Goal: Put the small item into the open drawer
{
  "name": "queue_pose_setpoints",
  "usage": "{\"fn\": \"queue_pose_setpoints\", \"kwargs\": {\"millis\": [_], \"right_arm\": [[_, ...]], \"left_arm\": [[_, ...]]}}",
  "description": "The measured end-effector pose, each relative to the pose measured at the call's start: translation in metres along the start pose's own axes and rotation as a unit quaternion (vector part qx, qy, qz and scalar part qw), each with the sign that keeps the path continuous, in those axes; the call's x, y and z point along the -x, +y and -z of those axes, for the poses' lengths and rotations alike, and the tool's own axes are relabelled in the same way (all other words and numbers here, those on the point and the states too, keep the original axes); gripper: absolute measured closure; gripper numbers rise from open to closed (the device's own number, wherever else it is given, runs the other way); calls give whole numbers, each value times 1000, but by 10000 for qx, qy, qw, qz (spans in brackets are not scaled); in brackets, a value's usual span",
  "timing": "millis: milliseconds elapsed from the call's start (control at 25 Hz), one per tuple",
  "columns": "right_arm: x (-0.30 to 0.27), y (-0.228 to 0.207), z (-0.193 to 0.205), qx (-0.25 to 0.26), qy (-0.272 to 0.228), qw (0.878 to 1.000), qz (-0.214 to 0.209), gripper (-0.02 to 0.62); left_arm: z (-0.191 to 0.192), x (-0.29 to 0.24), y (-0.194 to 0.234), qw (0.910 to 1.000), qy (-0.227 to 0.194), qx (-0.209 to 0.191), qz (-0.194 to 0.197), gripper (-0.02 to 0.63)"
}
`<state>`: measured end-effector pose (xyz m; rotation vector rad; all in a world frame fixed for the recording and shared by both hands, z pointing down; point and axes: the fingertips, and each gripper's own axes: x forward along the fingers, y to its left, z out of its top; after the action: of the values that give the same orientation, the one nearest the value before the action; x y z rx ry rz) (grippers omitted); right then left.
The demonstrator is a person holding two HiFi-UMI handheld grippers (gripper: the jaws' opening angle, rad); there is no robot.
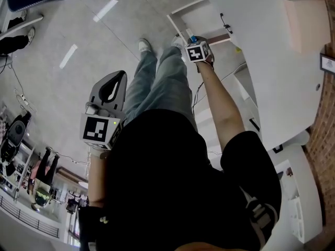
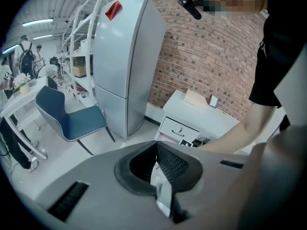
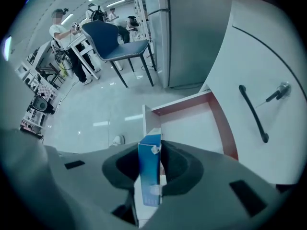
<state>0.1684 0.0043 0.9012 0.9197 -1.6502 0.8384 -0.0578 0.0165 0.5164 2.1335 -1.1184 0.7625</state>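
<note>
The right tongs (image 3: 152, 157) are pinching the one blue box (image 3: 148, 176), just above the one open drawer (image 3: 192, 126) (its bottom is looking bare). The carrying step is going on. Next, I am guessing, the box is needing to go lower into the drawer before the tongs spread. The left tongs (image 2: 157, 174), the second of two, are pressed together, holding nothing, far from the drawer.

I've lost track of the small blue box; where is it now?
Right gripper view, centre: the blue box is clamped in the right gripper, with the open drawer just beyond it.
</note>
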Motion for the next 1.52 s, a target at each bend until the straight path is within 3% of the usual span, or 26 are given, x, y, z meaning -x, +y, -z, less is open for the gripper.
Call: {"fn": "queue_pose_setpoints", "kwargs": {"millis": [320, 640, 1120, 1520], "right_arm": [[-43, 2, 10, 48, 255, 9996, 73, 495], [-74, 6, 10, 74, 429, 9990, 106, 495], [-86, 7, 4, -50, 595, 9981, 164, 451], [-51, 9, -24, 104, 282, 9994, 170, 465]], "left_arm": [[34, 4, 11, 9989, 444, 23, -162, 603], [53, -4, 19, 9984, 536, 143, -96, 603], [61, 3, 41, 9973, 510, 461, -249, 603], [42, 7, 37, 9985, 258, 394, -269, 603]]}}
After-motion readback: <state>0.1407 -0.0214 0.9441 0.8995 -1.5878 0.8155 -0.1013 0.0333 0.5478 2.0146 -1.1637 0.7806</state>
